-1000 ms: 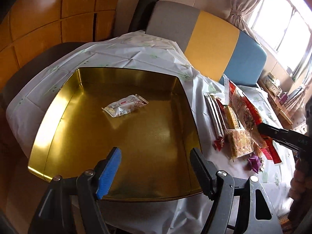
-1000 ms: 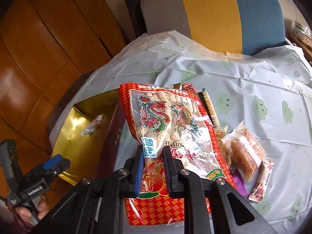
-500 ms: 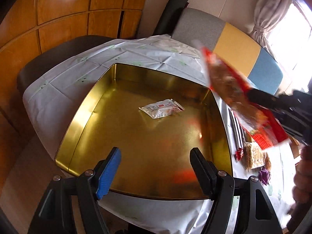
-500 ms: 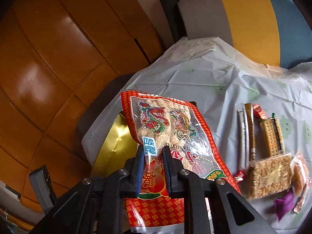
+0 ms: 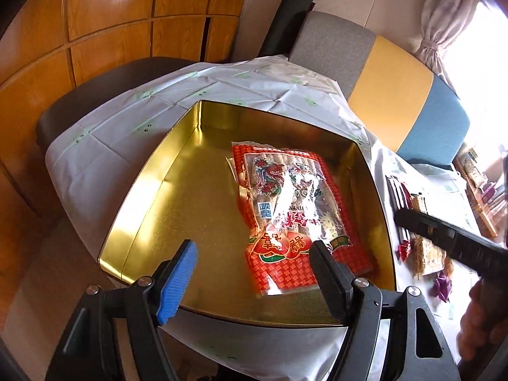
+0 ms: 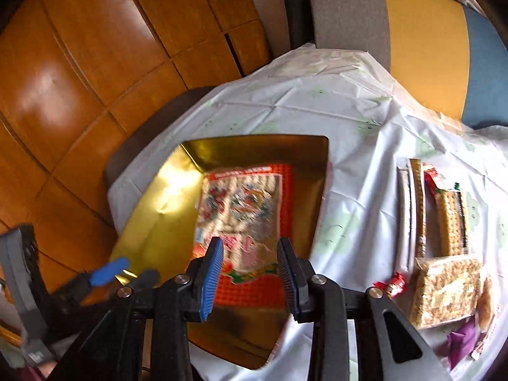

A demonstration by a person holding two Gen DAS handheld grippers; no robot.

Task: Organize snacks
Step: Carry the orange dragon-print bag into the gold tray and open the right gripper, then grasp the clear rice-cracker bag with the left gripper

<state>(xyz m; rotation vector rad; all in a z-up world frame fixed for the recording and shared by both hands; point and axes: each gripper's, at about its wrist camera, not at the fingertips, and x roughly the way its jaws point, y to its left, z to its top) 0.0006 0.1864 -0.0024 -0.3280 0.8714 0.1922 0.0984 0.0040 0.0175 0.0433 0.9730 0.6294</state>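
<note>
Left wrist view: the left gripper (image 5: 252, 277) hangs with fingers spread and empty over the near rim of the gold tin (image 5: 152, 187); the red snack bag (image 5: 293, 214) lies flat inside, toward its right wall. Right wrist view: the right gripper (image 6: 250, 281) has just been opening, its fingers parted above the bag (image 6: 244, 212), nothing pinched; other snacks (image 6: 444, 289) sit along the table's right edge.

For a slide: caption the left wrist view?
Large red snack bag lying in the gold tin, open left claw poised above.
</note>
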